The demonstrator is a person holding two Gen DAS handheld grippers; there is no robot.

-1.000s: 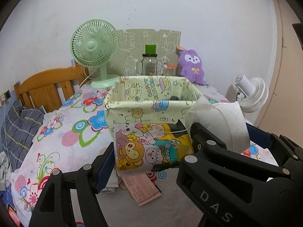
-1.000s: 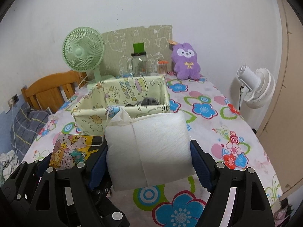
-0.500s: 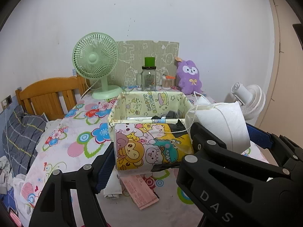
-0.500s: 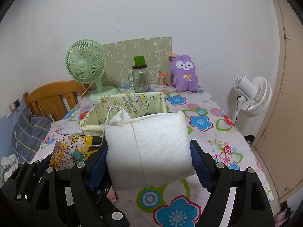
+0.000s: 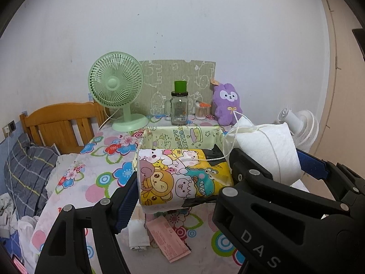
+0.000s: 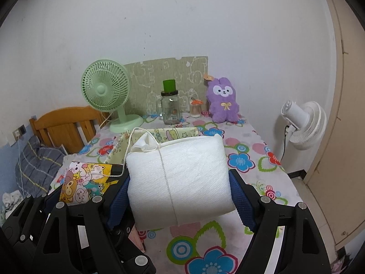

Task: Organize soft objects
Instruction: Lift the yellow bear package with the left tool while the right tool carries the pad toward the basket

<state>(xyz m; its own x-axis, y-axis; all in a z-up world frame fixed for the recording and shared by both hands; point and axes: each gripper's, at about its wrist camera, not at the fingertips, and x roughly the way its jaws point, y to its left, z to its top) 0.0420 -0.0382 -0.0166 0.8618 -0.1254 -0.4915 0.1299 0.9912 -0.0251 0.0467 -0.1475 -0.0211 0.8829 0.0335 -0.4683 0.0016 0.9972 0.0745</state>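
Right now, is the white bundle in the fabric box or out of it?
Out. The white bundle is clamped in the right gripper, above the table, nearer than the box.

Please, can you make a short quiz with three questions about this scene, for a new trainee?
1. True or false: the left gripper is empty.
2. What does the right gripper hold: A) purple plush bunny, B) white pack tied with string, C) glass jar?
3. Which thing stands left of the jar, by the wall?

Key: 1 false, it clamps the cartoon-print pack. 2 B. 3 the green fan.
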